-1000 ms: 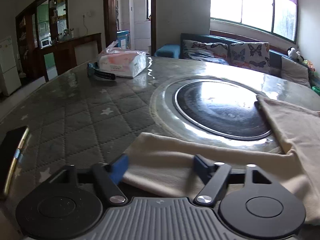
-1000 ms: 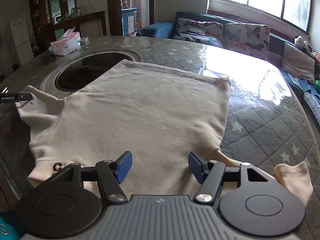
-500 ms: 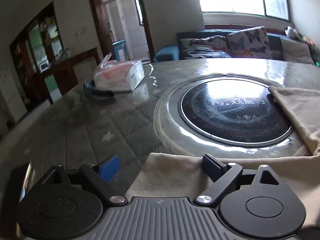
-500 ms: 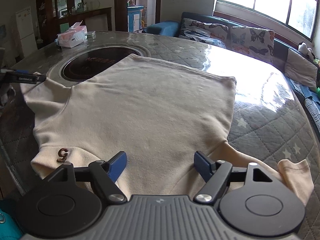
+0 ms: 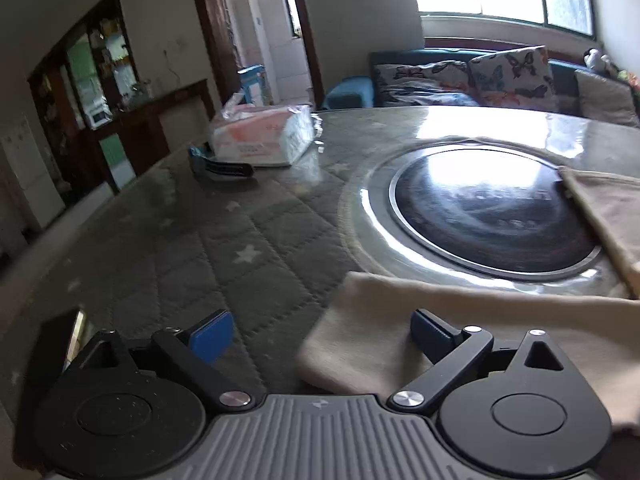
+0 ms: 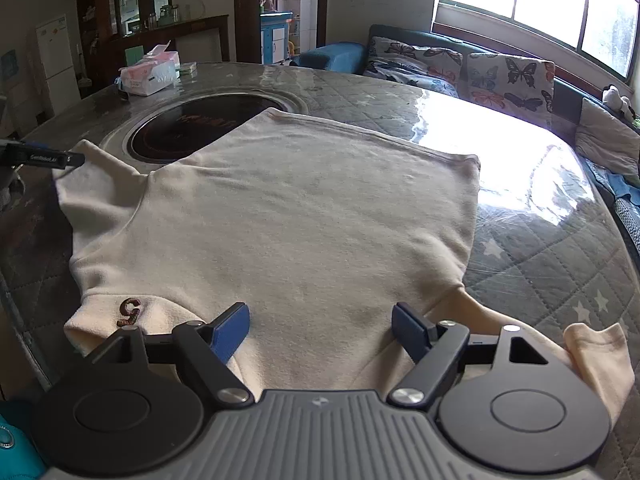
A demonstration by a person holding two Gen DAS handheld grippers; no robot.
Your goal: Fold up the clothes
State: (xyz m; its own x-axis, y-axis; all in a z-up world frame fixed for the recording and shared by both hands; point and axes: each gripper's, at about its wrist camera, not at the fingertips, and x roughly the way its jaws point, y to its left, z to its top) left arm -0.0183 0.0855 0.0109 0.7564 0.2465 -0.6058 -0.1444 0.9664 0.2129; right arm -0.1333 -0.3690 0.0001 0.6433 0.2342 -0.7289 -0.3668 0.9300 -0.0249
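Note:
A cream sweatshirt [image 6: 304, 216] lies spread flat on the round table, collar end near me with a brown letter patch [image 6: 130, 312]. My right gripper [image 6: 320, 328] is open over the collar end, holding nothing. My left gripper [image 5: 320, 336] is open at the left sleeve [image 5: 384, 328]; its right finger is over the cloth and its left finger over the bare mat. In the right wrist view a left gripper fingertip [image 6: 60, 158] shows at the sleeve [image 6: 92, 176] end. The right sleeve [image 6: 592, 356] lies crumpled at the near right.
A black induction hob [image 5: 488, 216] is set in the table's middle, partly under the shirt. A tissue pack [image 5: 260, 136] and a dark clip [image 5: 220, 168] lie at the far side. A phone [image 5: 60, 344] lies near the left edge. A sofa [image 6: 480, 68] stands behind.
My left gripper has shifted left and opened wider, so the sleeve end now lies under its right finger only. My right gripper has drawn back slightly and opened a little wider.

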